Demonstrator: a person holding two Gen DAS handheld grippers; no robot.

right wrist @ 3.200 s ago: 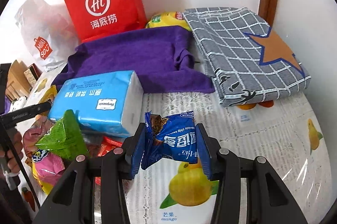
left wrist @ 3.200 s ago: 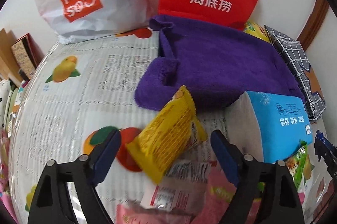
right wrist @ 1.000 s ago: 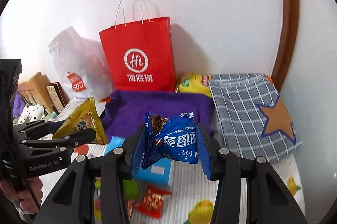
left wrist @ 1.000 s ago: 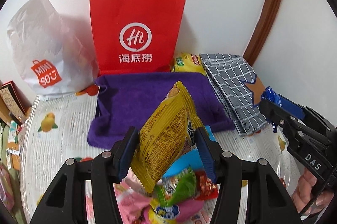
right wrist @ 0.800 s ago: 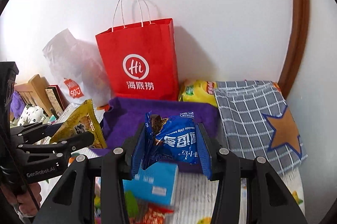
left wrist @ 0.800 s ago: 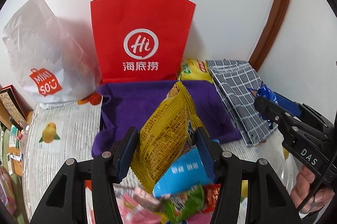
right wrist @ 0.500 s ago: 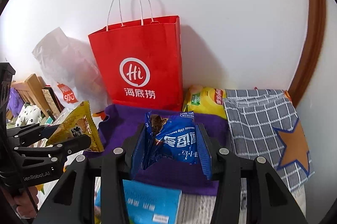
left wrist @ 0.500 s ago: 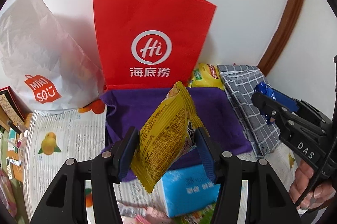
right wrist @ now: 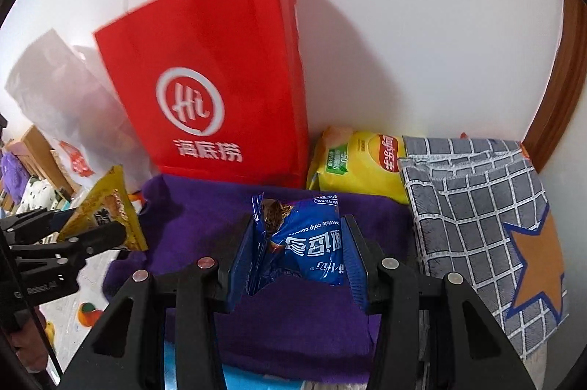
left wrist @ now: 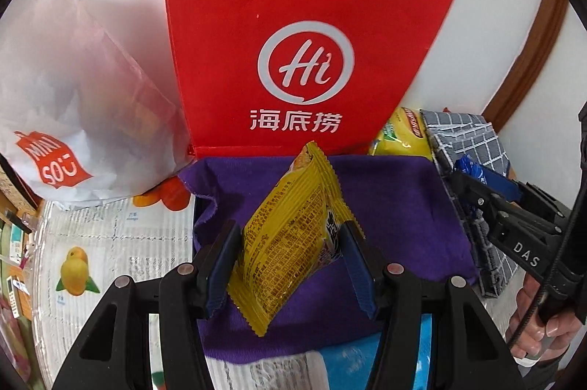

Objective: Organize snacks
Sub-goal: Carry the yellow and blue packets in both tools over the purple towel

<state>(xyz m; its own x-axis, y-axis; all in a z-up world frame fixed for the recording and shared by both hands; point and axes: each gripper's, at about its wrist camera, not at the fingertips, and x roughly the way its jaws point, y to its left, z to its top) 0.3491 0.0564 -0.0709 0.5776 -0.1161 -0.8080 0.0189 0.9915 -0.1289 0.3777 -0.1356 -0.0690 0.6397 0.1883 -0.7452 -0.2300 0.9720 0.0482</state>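
I am carrying two snacks over the purple towel (left wrist: 400, 206) toward the back edge of the counter (left wrist: 110, 243). My left claw (left wrist: 286, 265) is pinching a yellow snack packet (left wrist: 290, 236), held upright above the towel. My right claw (right wrist: 297, 261) is pinching a blue chocolate chip cookie packet (right wrist: 312, 250), also above the towel, just short of the yellow Lay's chip bag (right wrist: 359, 170). The red Haidilao paper bag (left wrist: 293, 41) is standing behind, against the wall. I am judging this the transport step; next I am needing to pick a drop spot, likely the red bag's mouth, which is calling for lifting both packets over its rim.
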